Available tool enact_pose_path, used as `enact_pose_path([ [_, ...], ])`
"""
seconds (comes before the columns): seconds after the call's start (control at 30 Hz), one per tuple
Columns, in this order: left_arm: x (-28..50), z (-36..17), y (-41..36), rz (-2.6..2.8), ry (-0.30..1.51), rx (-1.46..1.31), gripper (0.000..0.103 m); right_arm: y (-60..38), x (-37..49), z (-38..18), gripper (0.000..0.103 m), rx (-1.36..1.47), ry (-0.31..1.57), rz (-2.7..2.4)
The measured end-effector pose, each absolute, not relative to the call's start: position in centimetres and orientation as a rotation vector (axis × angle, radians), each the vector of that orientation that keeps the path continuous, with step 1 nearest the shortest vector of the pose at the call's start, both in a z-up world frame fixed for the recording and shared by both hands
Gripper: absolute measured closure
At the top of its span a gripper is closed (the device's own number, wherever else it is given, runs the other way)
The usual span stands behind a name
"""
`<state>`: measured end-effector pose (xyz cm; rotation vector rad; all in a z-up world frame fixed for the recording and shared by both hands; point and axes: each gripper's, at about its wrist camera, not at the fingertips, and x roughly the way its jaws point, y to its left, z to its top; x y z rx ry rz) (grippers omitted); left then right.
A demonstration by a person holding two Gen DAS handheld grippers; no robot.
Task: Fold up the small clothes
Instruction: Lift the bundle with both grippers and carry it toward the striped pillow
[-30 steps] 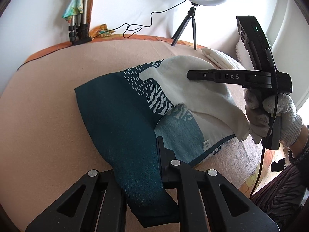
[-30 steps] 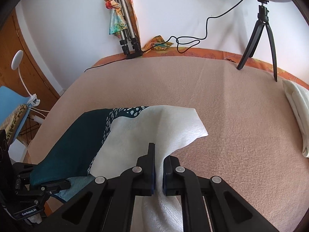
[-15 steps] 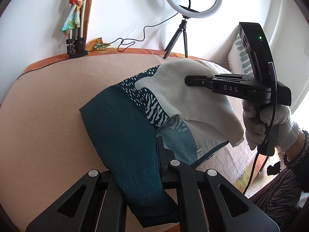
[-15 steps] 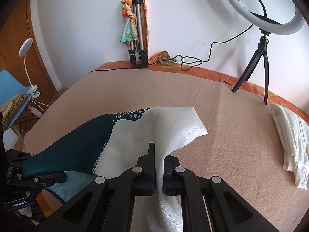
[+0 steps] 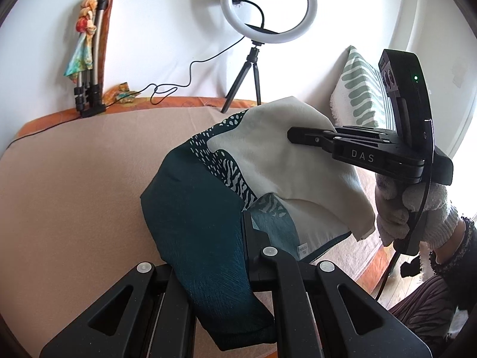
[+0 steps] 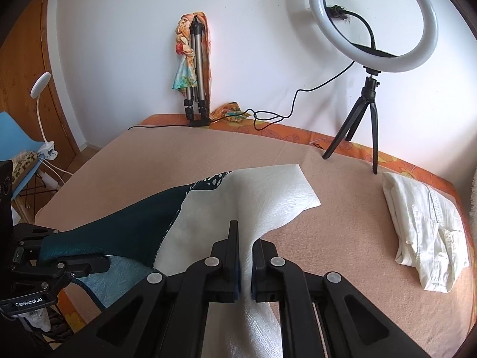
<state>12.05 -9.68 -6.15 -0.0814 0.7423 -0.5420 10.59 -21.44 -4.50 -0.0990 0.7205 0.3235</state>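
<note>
jaws are pinched shut on the cloth (image 5: 208, 217) in both tools: the left gripper (image 5: 246, 232) on the teal edge, the right gripper (image 6: 245, 253) on the white part. the cloth is held lifted off the bed cover (image 6: 342, 232), its far corner trailing at twelve o'clock. a fold-over is judged under way; carrying the held edge toward twelve is called for next. both tools are pitched downward.

ring light (image 6: 374, 22), folded tripod (image 6: 195, 68), striped pillow (image 5: 362, 97)
</note>
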Motion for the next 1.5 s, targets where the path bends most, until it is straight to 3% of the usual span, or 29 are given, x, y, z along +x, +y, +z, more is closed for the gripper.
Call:
enact_pose_path([
  [0.97, 23.5, 0.9, -31.3, -0.746, 0.525, 0.013, 0.098, -42.7, 16.9, 2.1, 0.101, -0.212, 0.582, 0.04],
  [1.27, 26.1, -0.1, -37.9, -0.788, 0.487, 0.087, 0.098, -49.7, 20.2, 1.0, 0.101, -0.23, 0.588, -0.033],
  [1.5, 27.3, -3.7, -41.1, -0.807, 0.554, 0.091, 0.098, -54.0, 22.5, -2.3, 0.101, -0.235, 0.637, -0.05],
])
